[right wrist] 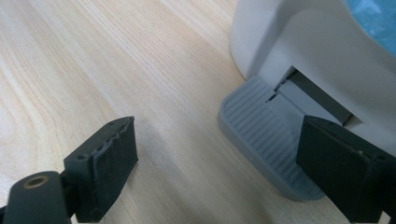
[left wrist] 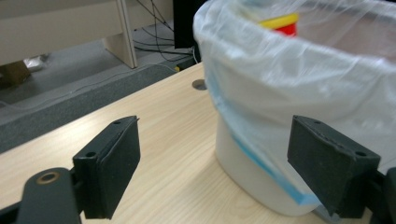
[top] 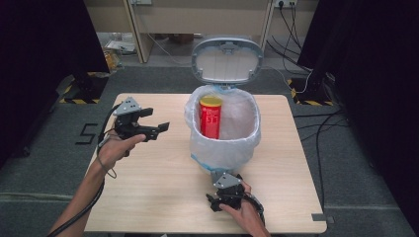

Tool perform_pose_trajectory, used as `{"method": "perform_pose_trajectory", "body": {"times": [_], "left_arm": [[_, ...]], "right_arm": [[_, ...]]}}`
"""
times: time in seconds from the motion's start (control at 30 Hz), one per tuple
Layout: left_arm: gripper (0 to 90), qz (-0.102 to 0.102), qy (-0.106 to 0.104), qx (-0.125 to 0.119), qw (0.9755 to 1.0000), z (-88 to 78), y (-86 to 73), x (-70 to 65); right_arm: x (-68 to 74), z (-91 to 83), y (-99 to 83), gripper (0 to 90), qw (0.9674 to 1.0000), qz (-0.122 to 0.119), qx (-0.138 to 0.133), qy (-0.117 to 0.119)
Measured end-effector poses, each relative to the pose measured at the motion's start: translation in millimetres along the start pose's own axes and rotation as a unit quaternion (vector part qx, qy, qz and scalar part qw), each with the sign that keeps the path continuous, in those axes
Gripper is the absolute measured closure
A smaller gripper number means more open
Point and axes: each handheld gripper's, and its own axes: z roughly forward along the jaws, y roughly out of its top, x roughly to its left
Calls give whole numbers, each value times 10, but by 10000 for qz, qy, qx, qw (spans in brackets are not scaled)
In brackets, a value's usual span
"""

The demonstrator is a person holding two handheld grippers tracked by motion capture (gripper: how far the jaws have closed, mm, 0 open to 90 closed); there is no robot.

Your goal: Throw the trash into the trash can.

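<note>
A white pedal bin (top: 223,143) lined with a clear bag stands mid-table, its grey lid (top: 227,59) raised. Inside it stands a red can with a yellow top (top: 210,116). To the bin's left my left gripper (top: 157,122) hovers open and empty, jaws pointing toward the bin. In the left gripper view the bag-covered bin (left wrist: 299,93) and the can's top (left wrist: 280,22) lie just ahead of my left gripper (left wrist: 219,168). My right gripper (top: 221,193) rests low by the bin's front; in the right gripper view my right gripper (right wrist: 219,182) is open with the grey foot pedal (right wrist: 261,135) by its right jaw.
The wooden table (top: 163,187) has bare surface to the left and front of the bin. A small round hole (left wrist: 199,84) sits in the tabletop near the bin. Cables lie on the grey floor (top: 341,148) to the right. Dark curtains hang at both sides.
</note>
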Motion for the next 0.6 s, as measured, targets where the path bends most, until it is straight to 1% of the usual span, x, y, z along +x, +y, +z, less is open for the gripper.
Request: {"method": "perform_pose_trajectory", "body": {"times": [0.03, 0.07, 0.1, 0.13, 0.2, 0.27, 0.4, 0.43, 0.53, 0.57, 0.6], "left_arm": [[168, -7, 12, 0, 10000, 0, -44, 13], [168, -62, 49, 19, 10000, 10, -131, 42], [168, -105, 53, 35, 9999, 18, -175, 52], [169, -105, 53, 35, 9999, 18, -175, 52], [169, -100, 83, 131, 9998, 37, -264, 61], [169, -69, 176, 215, 9996, 62, -361, 63], [169, -121, 251, 278, 9992, 104, -551, 74], [169, -163, 270, 292, 9991, 115, -594, 76], [168, -122, 329, 371, 9987, 143, -705, 68], [167, -76, 351, 429, 9984, 154, -771, 65], [167, -76, 351, 429, 9984, 154, -771, 65]], "right_arm": [[-1, 0, 0, 125, 10000, -4, 3, -1], [0, 1, -1, 125, 10000, 5, -8, 8], [0, 1, -1, 125, 10000, 3, -7, 5], [0, 1, -1, 125, 10000, 3, -7, 5], [0, 2, 1, 125, 10000, 3, -15, 1], [-1, 2, 0, 125, 10000, -2, -16, -1], [-2, 2, -1, 125, 10000, -4, -16, 3], [-2, 2, 0, 125, 10000, -5, -16, 4], [-2, 2, -1, 125, 10000, -5, -17, 9], [-2, 2, -1, 125, 10000, -5, -17, 6], [-2, 2, -1, 125, 10000, -5, -17, 6]]}}
